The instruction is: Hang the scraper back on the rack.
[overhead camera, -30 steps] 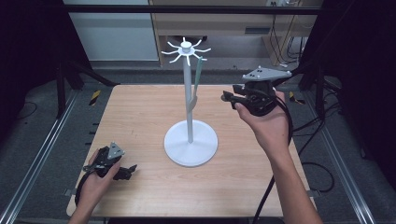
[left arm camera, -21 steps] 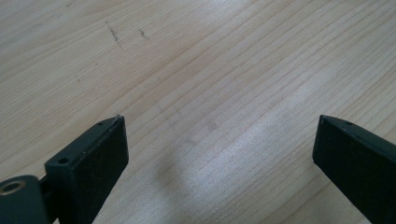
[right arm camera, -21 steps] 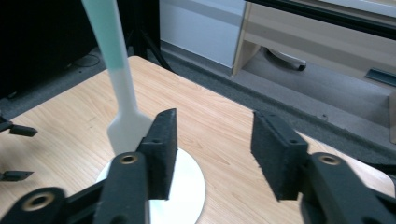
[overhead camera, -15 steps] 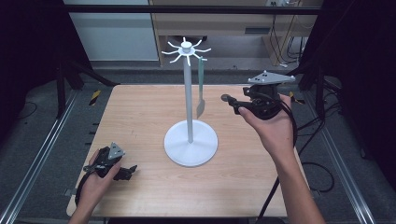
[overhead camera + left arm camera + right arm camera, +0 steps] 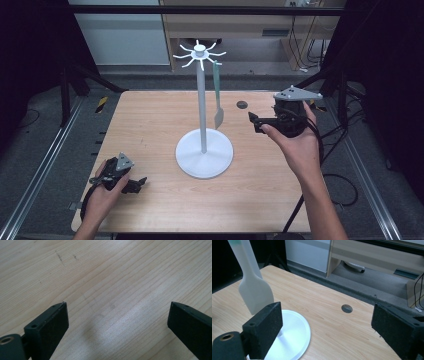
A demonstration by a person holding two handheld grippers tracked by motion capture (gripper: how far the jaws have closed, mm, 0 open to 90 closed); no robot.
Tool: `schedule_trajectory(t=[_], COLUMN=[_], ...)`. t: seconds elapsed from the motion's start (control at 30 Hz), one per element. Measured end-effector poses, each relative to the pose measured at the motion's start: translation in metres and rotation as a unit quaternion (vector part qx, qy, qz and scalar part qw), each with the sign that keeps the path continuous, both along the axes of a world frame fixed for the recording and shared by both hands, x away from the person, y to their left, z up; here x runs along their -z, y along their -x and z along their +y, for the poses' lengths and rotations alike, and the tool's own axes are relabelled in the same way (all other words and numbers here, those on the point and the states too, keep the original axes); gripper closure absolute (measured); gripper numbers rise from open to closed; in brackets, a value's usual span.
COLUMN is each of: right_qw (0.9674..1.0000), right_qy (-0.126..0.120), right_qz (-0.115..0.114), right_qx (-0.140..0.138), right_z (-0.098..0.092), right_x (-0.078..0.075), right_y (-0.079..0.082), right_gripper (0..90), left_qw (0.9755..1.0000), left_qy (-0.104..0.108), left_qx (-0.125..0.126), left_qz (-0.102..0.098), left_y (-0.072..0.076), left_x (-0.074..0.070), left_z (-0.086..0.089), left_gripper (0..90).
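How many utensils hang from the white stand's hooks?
1: a pale flat spatula with a green handle hangs from a right-side hook of the white metal stand, blade down above the round base.

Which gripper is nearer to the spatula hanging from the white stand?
Right. The right gripper is open just beside the hanging spatula, not touching it. The left gripper rests on the table near its front-left corner.
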State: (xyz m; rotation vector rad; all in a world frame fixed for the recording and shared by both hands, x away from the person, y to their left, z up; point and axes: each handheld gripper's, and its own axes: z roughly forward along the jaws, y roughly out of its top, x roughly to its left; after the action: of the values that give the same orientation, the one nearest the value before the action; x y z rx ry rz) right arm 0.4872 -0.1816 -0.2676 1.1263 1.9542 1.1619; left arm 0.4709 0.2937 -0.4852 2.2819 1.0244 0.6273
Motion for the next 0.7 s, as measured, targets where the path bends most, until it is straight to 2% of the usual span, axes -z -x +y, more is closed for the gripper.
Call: schedule_trajectory(t=[0.1,0.3,0.47,0.7], right_qw=[1.0,1.0,0.9998,0.9995], right_qy=[0.0,0.001,0.009,0.01], right_qz=[-0.003,0.001,0.018,0.031], right_qx=[0.001,0.005,0.001,-0.003], right_z=[-0.003,-0.009,-0.009,-0.008], right_x=[0.004,0.02,0.045,0.065], right_y=[0.002,0.007,0.008,0.009], right_gripper=[9.0,7.1,7.0,7.0], left_qw=[1.0,1.0,1.0,0.9999], left_qy=[-0.001,-0.002,-0.004,-0.011], left_qx=[0.0,0.0,0.002,0.003], left_qz=[0.001,0.001,0.001,0.001], left_y=[0.0,0.0,0.0,0.001], left_x=[0.0,0.0,0.001,0.001], left_z=[0.0,0.0,-0.001,-0.002], left_gripper=[3.2,3.2,3.2,3.1])
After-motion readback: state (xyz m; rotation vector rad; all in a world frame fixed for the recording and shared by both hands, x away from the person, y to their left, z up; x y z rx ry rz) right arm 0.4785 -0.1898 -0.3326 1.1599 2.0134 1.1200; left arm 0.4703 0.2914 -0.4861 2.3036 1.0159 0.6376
